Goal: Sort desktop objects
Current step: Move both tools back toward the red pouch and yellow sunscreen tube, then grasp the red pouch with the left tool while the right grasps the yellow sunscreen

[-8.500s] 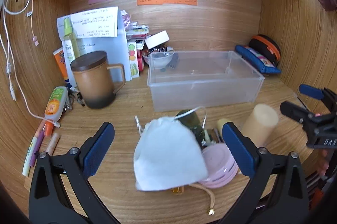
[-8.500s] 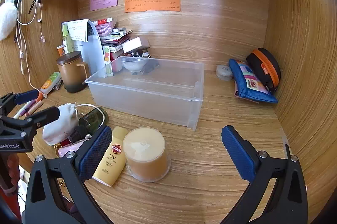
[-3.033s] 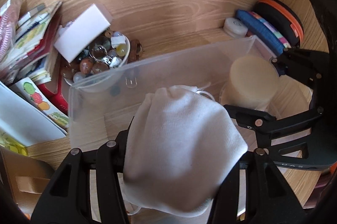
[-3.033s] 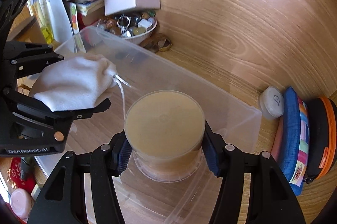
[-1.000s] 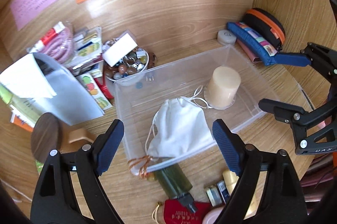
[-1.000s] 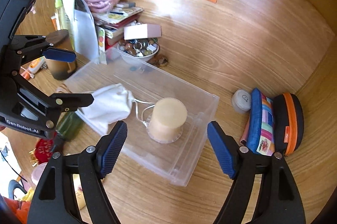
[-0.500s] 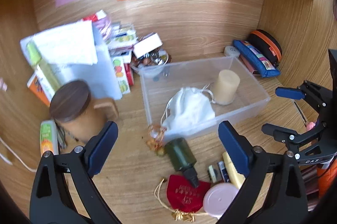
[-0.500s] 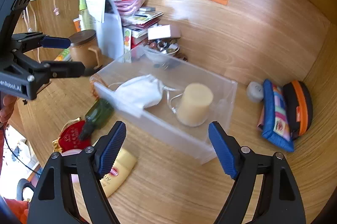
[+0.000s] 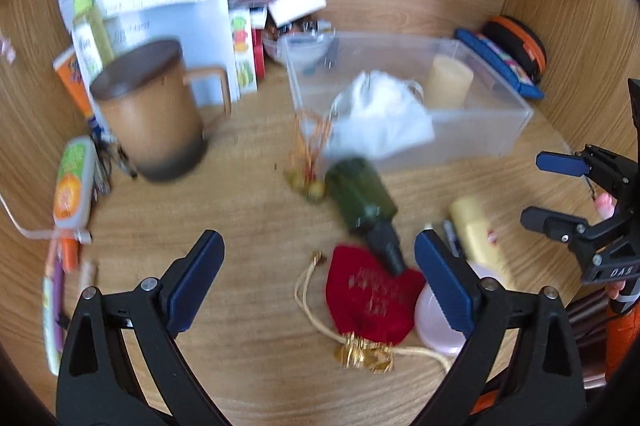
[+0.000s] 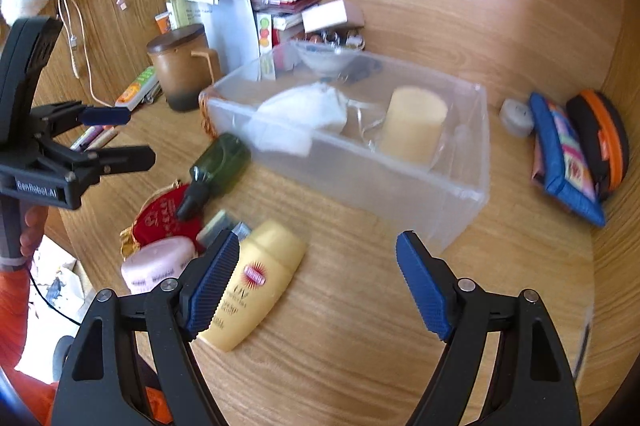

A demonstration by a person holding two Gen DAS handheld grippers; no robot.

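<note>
A clear plastic bin (image 9: 480,141) (image 10: 460,193) holds a white drawstring pouch (image 9: 380,117) (image 10: 304,117) and a beige cylinder (image 9: 448,81) (image 10: 412,125). In front of it lie a dark green bottle (image 9: 360,193) (image 10: 216,165), a red pouch (image 9: 372,302) (image 10: 160,214), a pink round case (image 9: 432,322) (image 10: 156,266) and a yellow tube (image 9: 476,230) (image 10: 252,286). My left gripper (image 9: 316,278) (image 10: 120,133) is open above the red pouch and bottle. My right gripper (image 10: 316,278) (image 9: 548,185) is open, its left pad over the yellow tube.
A brown lidded mug (image 9: 152,117) (image 10: 180,65) stands left of the bin, with papers, bottles and boxes behind. Pens (image 9: 56,290) lie at the far left. A blue pencil case (image 10: 568,153) and an orange-trimmed pouch (image 10: 600,137) rest by the right wall.
Both grippers have let go of the pouch and cylinder in the bin and drawn back and down toward the loose items at the desk front.
</note>
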